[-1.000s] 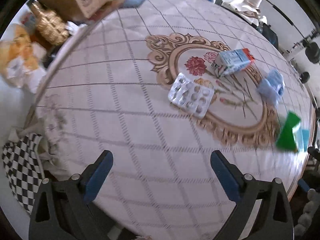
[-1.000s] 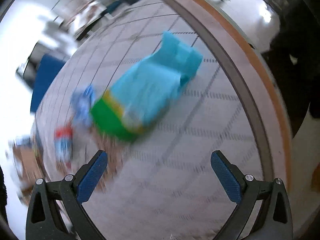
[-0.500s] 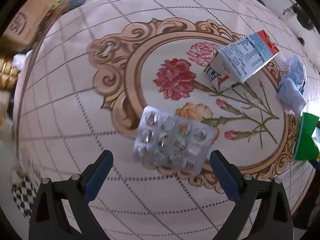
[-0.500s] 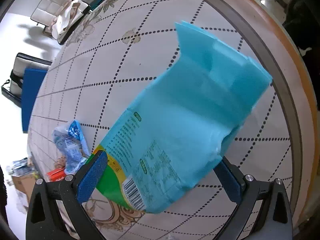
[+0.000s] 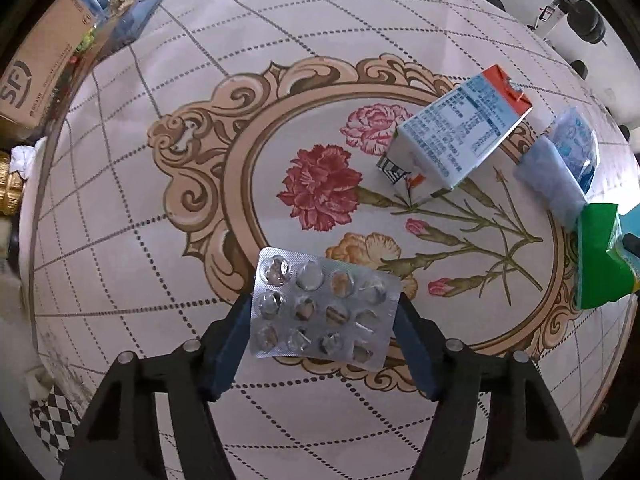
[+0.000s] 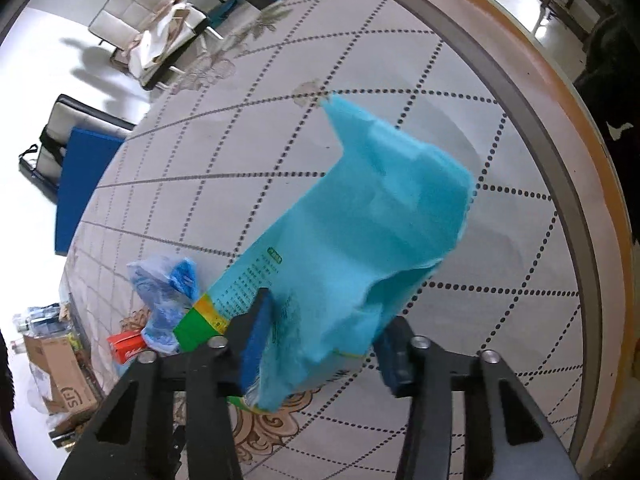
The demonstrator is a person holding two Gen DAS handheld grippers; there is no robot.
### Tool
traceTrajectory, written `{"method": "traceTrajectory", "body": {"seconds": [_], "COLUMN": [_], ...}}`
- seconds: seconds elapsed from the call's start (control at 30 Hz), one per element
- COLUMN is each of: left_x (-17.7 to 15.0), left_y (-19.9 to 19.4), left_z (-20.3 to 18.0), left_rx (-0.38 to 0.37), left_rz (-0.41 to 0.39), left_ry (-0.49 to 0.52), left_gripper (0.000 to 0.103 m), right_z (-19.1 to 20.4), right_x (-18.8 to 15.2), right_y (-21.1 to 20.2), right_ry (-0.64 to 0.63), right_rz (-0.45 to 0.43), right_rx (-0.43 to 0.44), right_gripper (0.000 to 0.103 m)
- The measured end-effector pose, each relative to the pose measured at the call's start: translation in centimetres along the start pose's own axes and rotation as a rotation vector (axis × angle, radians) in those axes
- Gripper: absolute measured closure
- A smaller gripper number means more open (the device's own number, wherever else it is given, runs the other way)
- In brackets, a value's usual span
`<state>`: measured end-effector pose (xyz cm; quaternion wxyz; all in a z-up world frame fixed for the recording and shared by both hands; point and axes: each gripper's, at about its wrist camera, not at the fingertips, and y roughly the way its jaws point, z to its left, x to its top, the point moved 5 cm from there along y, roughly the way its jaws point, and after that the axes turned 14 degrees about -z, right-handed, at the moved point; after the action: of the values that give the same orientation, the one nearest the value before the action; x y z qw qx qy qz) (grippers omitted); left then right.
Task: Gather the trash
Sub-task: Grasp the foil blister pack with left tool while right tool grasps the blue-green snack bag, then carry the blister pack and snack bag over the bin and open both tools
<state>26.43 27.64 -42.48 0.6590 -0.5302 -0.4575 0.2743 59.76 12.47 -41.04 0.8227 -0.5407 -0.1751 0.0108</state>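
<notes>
In the left wrist view my left gripper (image 5: 324, 322) is shut on a silver blister pack (image 5: 323, 307), one blue pad on each side edge. A milk carton (image 5: 456, 136) lies on its side on the floral tablecloth beyond it, with a crumpled blue plastic wrapper (image 5: 560, 168) to its right. In the right wrist view my right gripper (image 6: 324, 332) is shut on a turquoise and green snack bag (image 6: 352, 248), which also shows at the right edge of the left wrist view (image 5: 600, 256). The blue wrapper (image 6: 168, 296) and carton (image 6: 126, 346) sit behind the bag.
The round table has a grey and orange rim (image 6: 560, 128). Cardboard boxes (image 5: 36, 68) stand beyond the table's left side. A white chair (image 6: 148, 28) and a blue seat (image 6: 80, 184) stand on the floor past the far edge.
Both grippers have moved forward and closed: the left one onto the blister pack, the right one onto the turquoise bag. Both were open half a second ago.
</notes>
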Motion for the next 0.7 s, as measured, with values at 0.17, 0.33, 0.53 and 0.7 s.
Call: {"method": "traceTrajectory", "body": {"seconds": [0.17, 0.33, 0.53, 0.7], "left_x": [0.4, -0.1, -1.2, -2.6], "left_y": [-3.2, -7.4, -11.6, -13.6], "left_z": [-0.4, -0.4, -1.7, -0.9], "left_rx": [0.029, 0.032, 0.002, -0.029], "left_rz": [-0.06, -0.122, -0.189, -0.237], "left_ry": [0.013, 0.009, 0.015, 0.012], "left_gripper": [0.037, 0.037, 0.037, 0.037], "right_z": [0.7, 0.1, -0.4, -0.3], "right_x": [-0.3, -0.8, -2.5, -4.7], "right_y": [-1.6, -3.6, -7.1, -10.4], "right_ry": [-0.067, -0.109, -0.157, -0.195], "right_rz": [-0.029, -0.047, -0.061, -0.073], "right_rx": [0.043, 0.077, 0.126, 0.172], "right_gripper": [0.066, 0.069, 0.071, 0.071]}}
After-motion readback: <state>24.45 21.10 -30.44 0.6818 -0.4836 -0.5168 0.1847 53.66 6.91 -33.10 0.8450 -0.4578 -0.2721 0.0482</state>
